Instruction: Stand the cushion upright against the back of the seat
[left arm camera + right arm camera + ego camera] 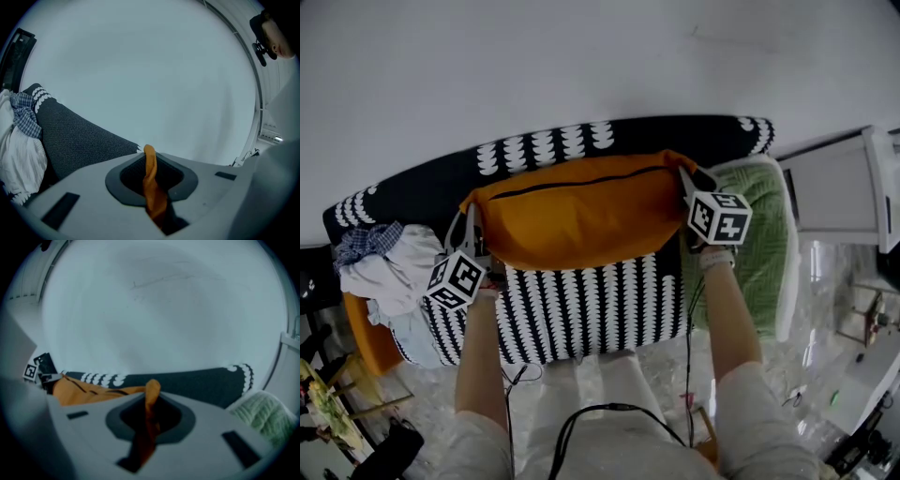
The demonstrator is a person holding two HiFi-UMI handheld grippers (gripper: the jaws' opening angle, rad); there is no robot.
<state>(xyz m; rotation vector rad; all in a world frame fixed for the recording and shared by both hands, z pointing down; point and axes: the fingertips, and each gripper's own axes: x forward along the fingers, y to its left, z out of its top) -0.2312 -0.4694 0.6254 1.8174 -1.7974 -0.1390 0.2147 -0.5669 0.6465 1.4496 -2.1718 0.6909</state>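
Left fingers (89, 192): drawn narrow, pinching a twisted fold of orange cloth at the cushion's (581, 211) left corner.
Right fingers (220, 427): equally narrow, clamped on a fold at its right corner.
Left gripper (472, 223): left of centre in the head view, its cube (455, 279) printed with black-and-white square markers.
Right gripper (686, 180): right of centre, its cube (719, 216) marked the same way.
Cushion: centre frame, stretched between the two grippers, dark zip edge toward the back (581, 141), lower edge over the seat (581, 314); whether it rests there cannot be told.
Seat: black with rows of white scallops.
Blanket (764, 234): green, right of the seat, just beside the right gripper.
Clothes (384, 272): white and blue-checked heap, left end of the seat.
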